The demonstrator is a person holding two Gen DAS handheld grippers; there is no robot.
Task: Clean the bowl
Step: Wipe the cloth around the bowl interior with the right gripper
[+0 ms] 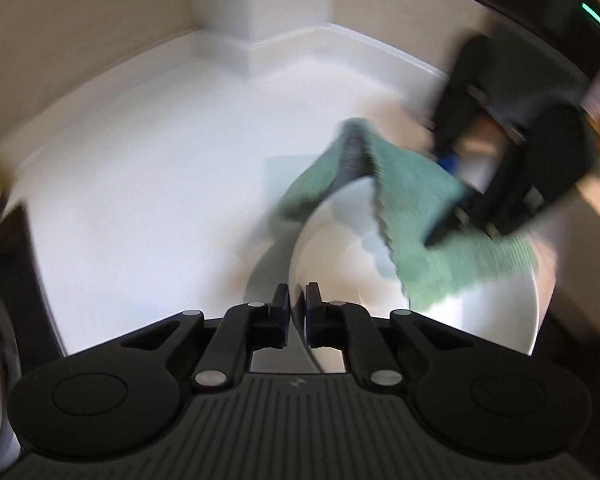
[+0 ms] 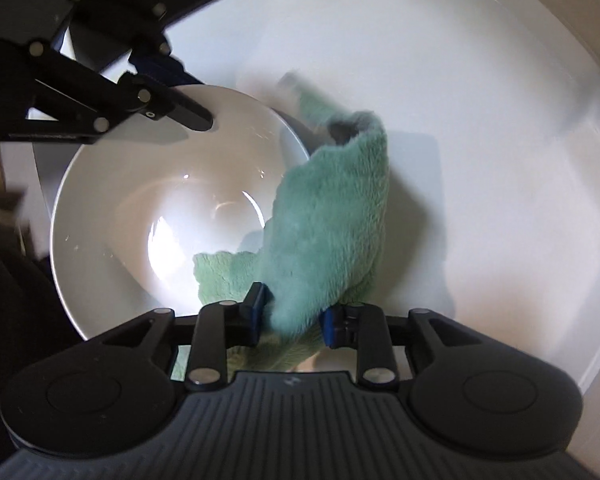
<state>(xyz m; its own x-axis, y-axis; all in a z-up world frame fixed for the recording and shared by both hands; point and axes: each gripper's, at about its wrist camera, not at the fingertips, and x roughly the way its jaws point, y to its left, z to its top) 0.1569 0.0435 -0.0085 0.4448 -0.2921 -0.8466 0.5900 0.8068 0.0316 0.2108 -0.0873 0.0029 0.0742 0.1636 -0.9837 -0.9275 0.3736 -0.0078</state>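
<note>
Left hand-held gripper [image 1: 297,300] is pinched nearly closed on the rim of the white bowl [image 1: 340,248], one pad inside the wall and one outside, so the bowl is held tipped up off the white counter [image 1: 148,168]; beyond it the counter runs to a back corner where the wall steps out. Across the bowl's far rim drapes the green cloth [image 1: 412,216], carried by the right hand-held gripper [image 1: 456,204], all of it blurred. From the right wrist view, the right hand-held gripper [image 2: 294,312] is clamped on a thick fold of the cloth [image 2: 328,216], which hangs over the bowl's [image 2: 140,208] rim with one flap inside. The inside looks glossy with no visible soil, so wiping seems under way, though how much remains I cannot tell.
</note>
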